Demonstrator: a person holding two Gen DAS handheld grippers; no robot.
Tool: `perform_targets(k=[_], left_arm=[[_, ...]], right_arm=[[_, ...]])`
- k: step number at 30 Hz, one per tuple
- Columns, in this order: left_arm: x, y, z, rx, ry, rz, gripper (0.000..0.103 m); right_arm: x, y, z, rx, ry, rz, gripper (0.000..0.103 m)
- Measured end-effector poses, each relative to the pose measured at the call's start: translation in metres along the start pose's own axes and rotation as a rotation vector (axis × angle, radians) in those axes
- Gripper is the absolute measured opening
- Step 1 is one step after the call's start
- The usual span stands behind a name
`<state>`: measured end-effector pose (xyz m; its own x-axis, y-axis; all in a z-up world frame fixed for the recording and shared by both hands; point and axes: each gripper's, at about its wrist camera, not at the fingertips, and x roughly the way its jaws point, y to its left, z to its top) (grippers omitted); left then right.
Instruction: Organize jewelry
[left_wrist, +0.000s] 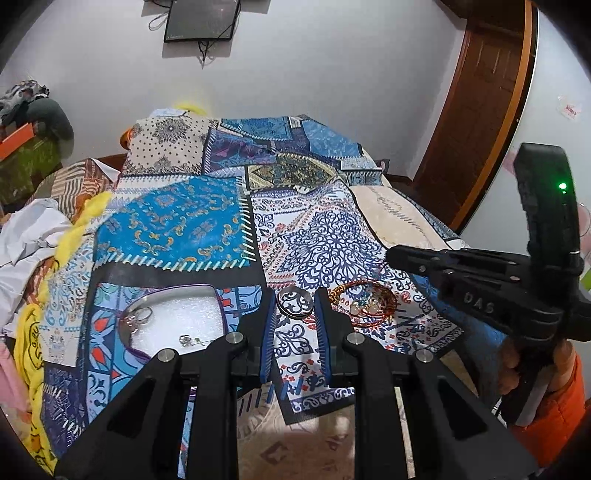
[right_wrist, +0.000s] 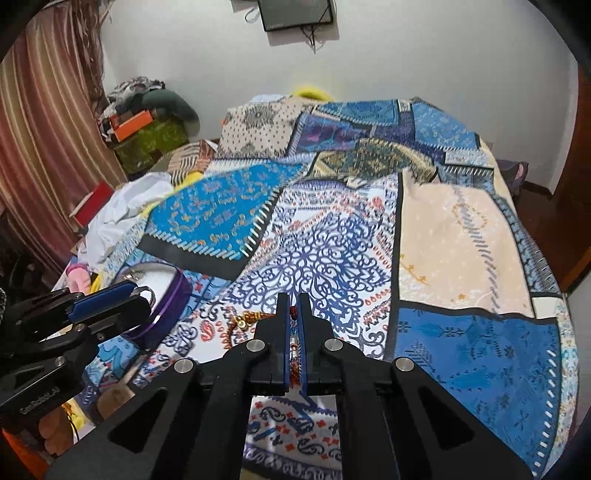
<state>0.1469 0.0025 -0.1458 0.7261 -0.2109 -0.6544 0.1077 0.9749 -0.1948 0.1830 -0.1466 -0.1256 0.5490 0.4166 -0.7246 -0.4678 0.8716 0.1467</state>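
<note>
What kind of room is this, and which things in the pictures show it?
Most likely a bedroom. A patchwork bedspread covers what looks like a bed, a wooden door stands to one side, and striped curtains hang beside a pile of clothes.

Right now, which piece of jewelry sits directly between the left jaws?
The wide silver bangle lying flat on the patterned bedsheet, straight ahead of the open left gripper. The red-and-gold bangles lie to its right; the small silver pieces are in the jewelry box.
</note>
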Motion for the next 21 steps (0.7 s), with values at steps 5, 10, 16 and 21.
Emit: perform_targets(k=[5,10,16,21], left_arm=[[-0.014,0.0,0.0,-0.003,-0.02,0.005,0.02],[-0.025,0.003,0.0,-0.007,-0.038,0.009,0.02],[-0.041,0.011,0.0,-0.015,-0.069,0.024,0.02],[-0.054,0.024,-0.002,-0.03,-0.092,0.045,0.02]], right_arm=[[-0.02,0.005,0.004,-0.01,-0.042,-0.009,0.003],[-0.038,0.013,0.009,-0.021,-0.084,-0.014,0.003],[-0.053,0.026,0.018,-0.035,-0.134,-0.005,0.003],[-0.057,0.047,0.025,-0.065,-0.162,0.019,0.003]])
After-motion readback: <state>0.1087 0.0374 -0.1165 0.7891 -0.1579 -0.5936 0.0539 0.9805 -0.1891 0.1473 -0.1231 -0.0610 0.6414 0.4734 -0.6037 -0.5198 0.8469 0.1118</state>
